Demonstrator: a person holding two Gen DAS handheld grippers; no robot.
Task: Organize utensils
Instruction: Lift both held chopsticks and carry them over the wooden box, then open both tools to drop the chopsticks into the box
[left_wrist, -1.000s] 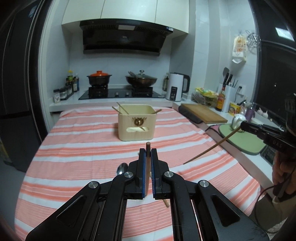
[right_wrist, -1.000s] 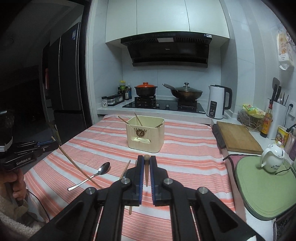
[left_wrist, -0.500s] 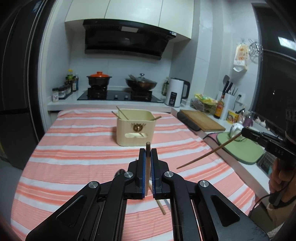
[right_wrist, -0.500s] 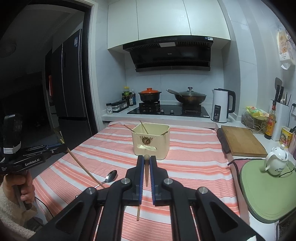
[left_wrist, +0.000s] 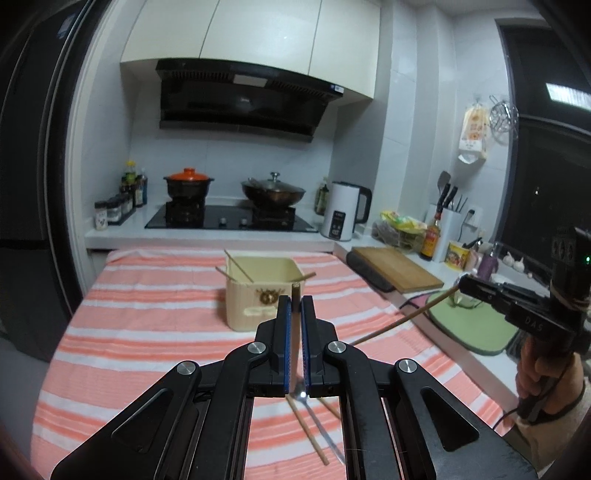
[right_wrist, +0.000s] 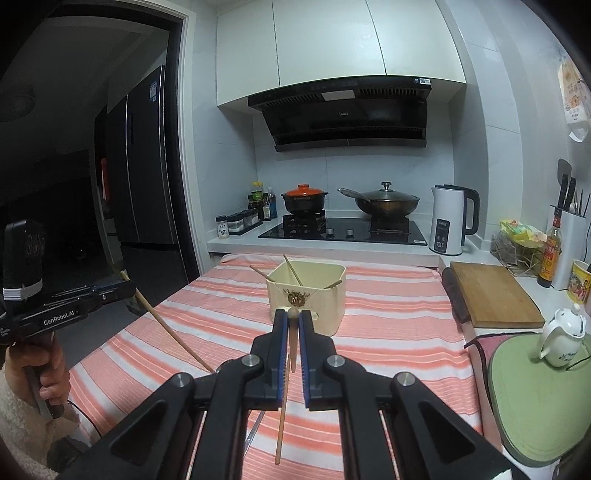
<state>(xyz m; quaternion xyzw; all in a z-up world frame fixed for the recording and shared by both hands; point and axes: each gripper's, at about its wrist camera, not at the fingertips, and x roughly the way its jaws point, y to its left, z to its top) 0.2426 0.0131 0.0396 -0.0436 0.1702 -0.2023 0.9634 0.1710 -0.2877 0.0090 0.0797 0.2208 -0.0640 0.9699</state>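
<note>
A cream utensil holder (left_wrist: 260, 295) (right_wrist: 306, 295) stands mid-table with several chopsticks leaning in it. My left gripper (left_wrist: 295, 301) is shut on a wooden chopstick (left_wrist: 295, 332), held above the table short of the holder; in the right wrist view it (right_wrist: 125, 290) holds that chopstick (right_wrist: 170, 330) slanting down. My right gripper (right_wrist: 293, 315) is shut on another chopstick (right_wrist: 293, 339); in the left wrist view it (left_wrist: 461, 286) holds the chopstick (left_wrist: 402, 321) slanting down-left. A loose chopstick (left_wrist: 308, 432) (right_wrist: 281, 432) and a metal spoon (left_wrist: 321, 432) lie on the cloth under the grippers.
The table has a pink-and-white striped cloth (left_wrist: 147, 314). Behind it is a stove with an orange-lidded pot (left_wrist: 188, 184) and a wok (left_wrist: 273, 192), plus a white kettle (left_wrist: 343, 214). A cutting board (right_wrist: 495, 295), a green mat (right_wrist: 535, 398) and a teapot (right_wrist: 561, 336) are on the right counter.
Both grippers have risen and moved toward the holder, each still holding its chopstick. The spoon and loose chopstick on the cloth now sit lower, under the grippers.
</note>
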